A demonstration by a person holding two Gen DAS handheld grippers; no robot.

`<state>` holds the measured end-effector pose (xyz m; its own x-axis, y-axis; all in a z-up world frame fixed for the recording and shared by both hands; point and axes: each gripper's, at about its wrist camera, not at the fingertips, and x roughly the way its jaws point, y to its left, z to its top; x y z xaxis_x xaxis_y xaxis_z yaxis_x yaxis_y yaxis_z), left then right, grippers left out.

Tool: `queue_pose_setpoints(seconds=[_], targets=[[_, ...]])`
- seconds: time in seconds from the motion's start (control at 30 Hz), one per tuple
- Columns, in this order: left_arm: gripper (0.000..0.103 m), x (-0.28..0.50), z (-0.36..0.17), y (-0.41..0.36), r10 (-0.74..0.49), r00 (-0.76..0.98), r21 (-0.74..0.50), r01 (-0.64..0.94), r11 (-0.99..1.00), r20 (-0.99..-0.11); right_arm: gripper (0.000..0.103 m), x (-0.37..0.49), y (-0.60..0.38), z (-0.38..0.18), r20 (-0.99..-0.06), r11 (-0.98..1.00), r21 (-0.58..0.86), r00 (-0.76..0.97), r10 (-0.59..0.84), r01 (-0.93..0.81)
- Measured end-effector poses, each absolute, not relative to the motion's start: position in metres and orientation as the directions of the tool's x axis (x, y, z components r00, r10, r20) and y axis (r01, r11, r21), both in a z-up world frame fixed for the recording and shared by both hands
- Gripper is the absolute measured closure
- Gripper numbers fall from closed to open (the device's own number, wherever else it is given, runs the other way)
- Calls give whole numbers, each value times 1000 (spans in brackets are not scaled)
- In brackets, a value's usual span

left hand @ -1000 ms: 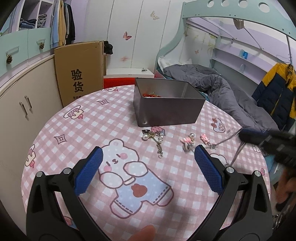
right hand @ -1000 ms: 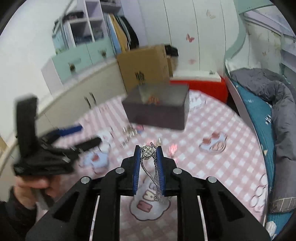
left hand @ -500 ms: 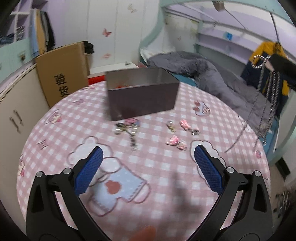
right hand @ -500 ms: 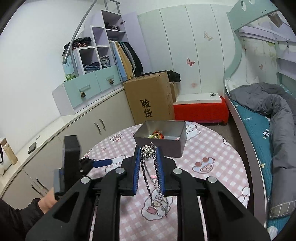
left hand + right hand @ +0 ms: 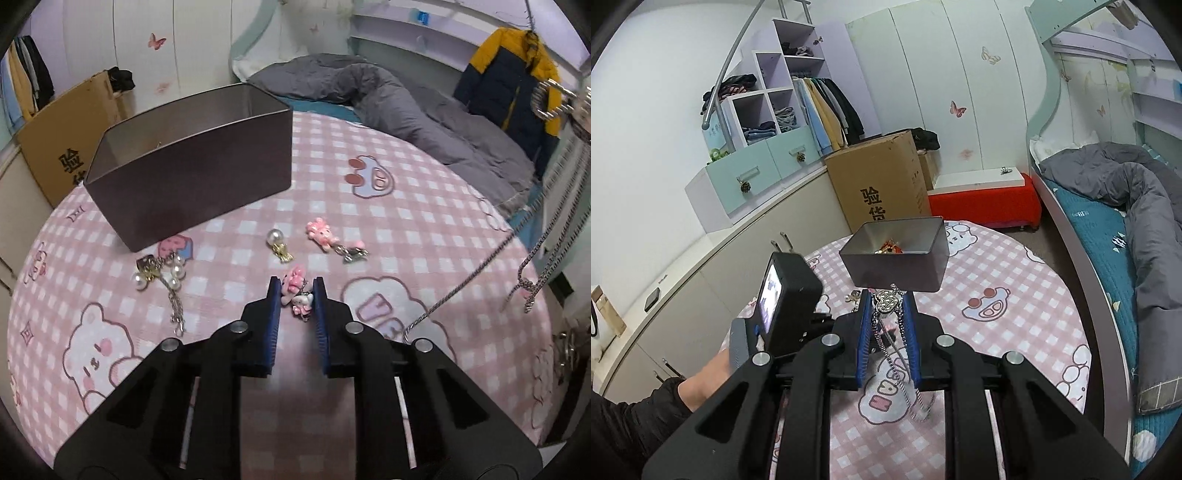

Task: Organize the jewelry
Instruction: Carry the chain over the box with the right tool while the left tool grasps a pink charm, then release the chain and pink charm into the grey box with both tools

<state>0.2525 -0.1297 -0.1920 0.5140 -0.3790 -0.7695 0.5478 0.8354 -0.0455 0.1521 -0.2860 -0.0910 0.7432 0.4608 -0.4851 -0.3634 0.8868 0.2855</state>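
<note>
The left claw [image 5: 295, 295], spread wide above the bench [image 5: 424, 221] a second ago, has come down and its jaws are closing on the pink charm [image 5: 295, 282], which lies between the blue pads on the bench. The right claw [image 5: 886, 314] stays clamped on the silver necklace [image 5: 886, 304], its chain hanging clear of the bench, in front of the metal box [image 5: 897, 266]. Judgement: both pieces are about ready to go to the box; a pearl earring [image 5: 277, 240] and other pieces remain on the bench.
</note>
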Motion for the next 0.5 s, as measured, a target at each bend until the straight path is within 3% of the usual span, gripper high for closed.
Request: queue_pose_setpoints(seconds=[0.23,0.5], targets=[[86,240,-158,-96,-450,541,-112,544,832,-710,88,158,-276,-64,-459,886,247,757,464,-393],[86,255,-70,-58,-460,653,-98,511,854,-602,88,200,-256,-7,-413,876,195,773,482,-442]])
